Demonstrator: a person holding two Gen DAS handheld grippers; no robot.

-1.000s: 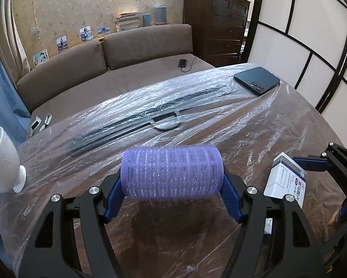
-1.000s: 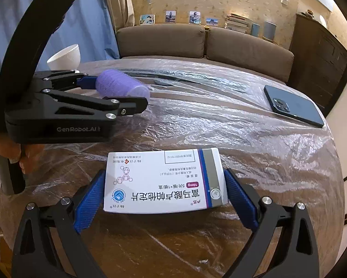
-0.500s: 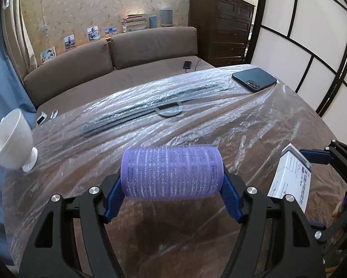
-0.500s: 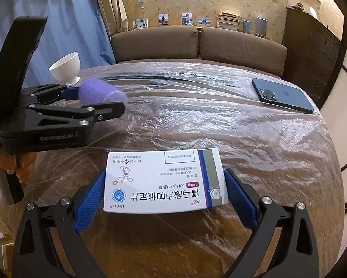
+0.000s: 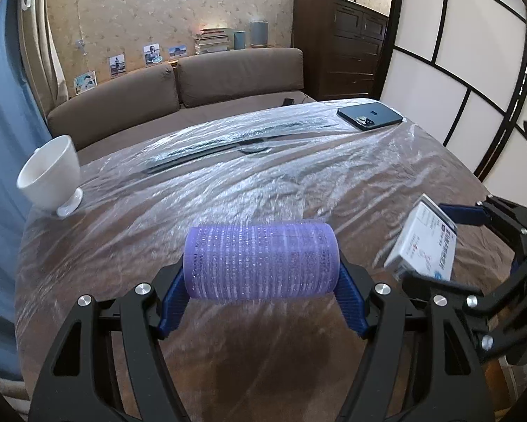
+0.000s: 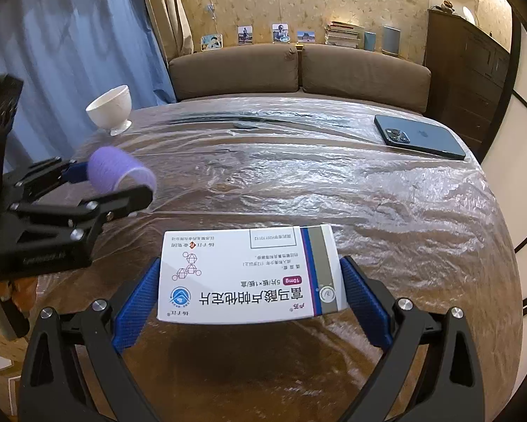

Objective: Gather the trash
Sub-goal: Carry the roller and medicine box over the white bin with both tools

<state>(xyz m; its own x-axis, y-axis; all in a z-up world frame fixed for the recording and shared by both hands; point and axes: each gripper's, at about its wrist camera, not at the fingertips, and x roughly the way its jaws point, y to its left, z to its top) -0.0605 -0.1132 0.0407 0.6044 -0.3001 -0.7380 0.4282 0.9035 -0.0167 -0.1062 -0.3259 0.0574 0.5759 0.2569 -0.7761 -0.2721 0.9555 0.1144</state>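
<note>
My left gripper [image 5: 261, 281] is shut on a purple hair roller [image 5: 261, 260], held by its two ends above the plastic-covered table [image 5: 263, 176]. The roller also shows in the right wrist view [image 6: 121, 170]. My right gripper [image 6: 251, 290] is shut on a white medicine box [image 6: 249, 274] with blue print, held lengthwise above the table's near part. The box also shows at the right in the left wrist view [image 5: 423, 242].
A white footed cup [image 5: 50, 176] stands at the table's far left. A dark blue phone [image 6: 419, 137] lies at the far right. A dark seam with a round fitting [image 5: 235, 140] runs under the plastic. A brown sofa [image 6: 298, 66] stands behind.
Both grippers have pulled back from the table and risen, each holding its object. More of the table, the cup and the phone have come into view.
</note>
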